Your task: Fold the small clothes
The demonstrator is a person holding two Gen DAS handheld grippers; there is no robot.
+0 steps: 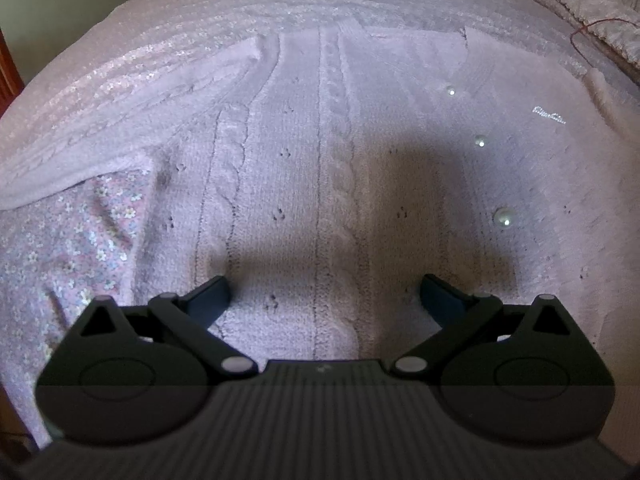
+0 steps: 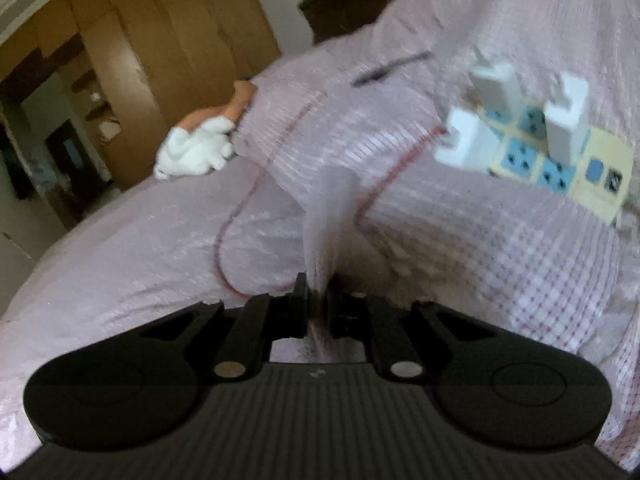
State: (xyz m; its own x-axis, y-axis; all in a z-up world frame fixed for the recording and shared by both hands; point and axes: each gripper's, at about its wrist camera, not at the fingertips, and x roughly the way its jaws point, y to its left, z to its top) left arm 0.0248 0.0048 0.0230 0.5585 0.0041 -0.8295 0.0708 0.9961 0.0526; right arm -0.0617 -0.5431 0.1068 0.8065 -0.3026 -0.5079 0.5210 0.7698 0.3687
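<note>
The left gripper (image 1: 325, 300) hangs with jaws spread wide above the pale lilac cable-knit cardigan with pearl buttons (image 1: 304, 184), which lies flat on the pink textured bedspread (image 1: 192, 12), a floral-print fabric (image 1: 76, 248) at nine o'clock. The right gripper (image 2: 318, 306) is clenched on a lilac knit strip (image 2: 326, 216) rising toward twelve o'clock; a white and cream power strip (image 2: 560, 160) sits at two o'clock, blurred.

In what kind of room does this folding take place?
Most likely a bedroom. A knitted cardigan lies spread on a bed covered with a pink bedspread, a wooden wardrobe stands beside it, and a power strip with white chargers rests on the bedding.
</note>
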